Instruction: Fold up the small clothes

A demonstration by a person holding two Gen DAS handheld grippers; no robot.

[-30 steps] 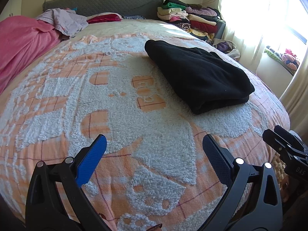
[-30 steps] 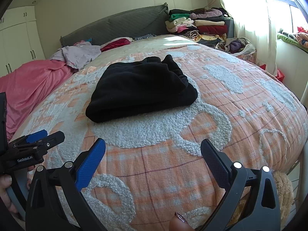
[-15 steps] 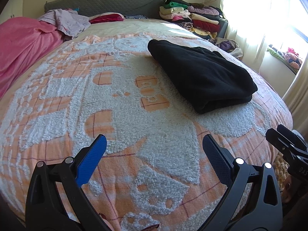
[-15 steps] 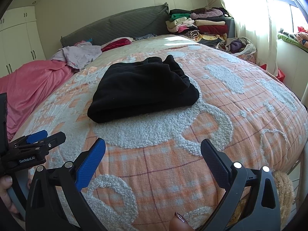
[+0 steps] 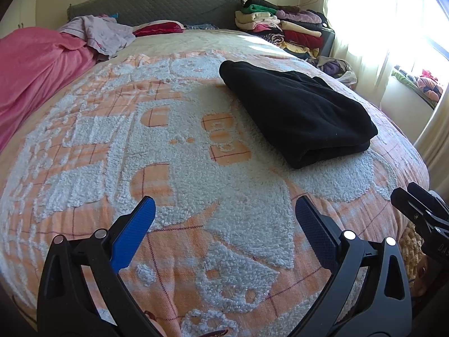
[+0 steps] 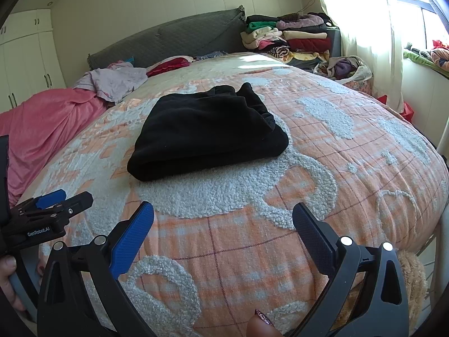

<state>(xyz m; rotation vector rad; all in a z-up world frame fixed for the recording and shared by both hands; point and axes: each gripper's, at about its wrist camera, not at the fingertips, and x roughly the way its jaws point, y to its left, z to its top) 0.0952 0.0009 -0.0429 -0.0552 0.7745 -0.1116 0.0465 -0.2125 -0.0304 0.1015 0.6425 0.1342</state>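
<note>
A black garment [image 5: 297, 112] lies folded into a thick rectangle on the orange and white bedspread [image 5: 174, 151]; in the right wrist view the black garment [image 6: 207, 129] sits straight ahead. My left gripper [image 5: 224, 210] hovers open over the near part of the bed, well short of the garment and to its left. My right gripper [image 6: 223, 216] is open too, near the bed's front edge, with nothing between its fingers. Each gripper shows at the side of the other's view: the right gripper [image 5: 421, 210], the left gripper [image 6: 47, 213].
A pink blanket [image 5: 33, 64] and a lilac garment [image 5: 106, 33] lie at the far left of the bed. A stack of folded clothes [image 5: 283, 28] stands by the grey headboard [image 5: 157, 2]. A curtained window [image 5: 378, 22] is on the right.
Both grippers have drifted slightly, so the black garment sits a little differently in each view. They stay open, and the garment lies as it did.
</note>
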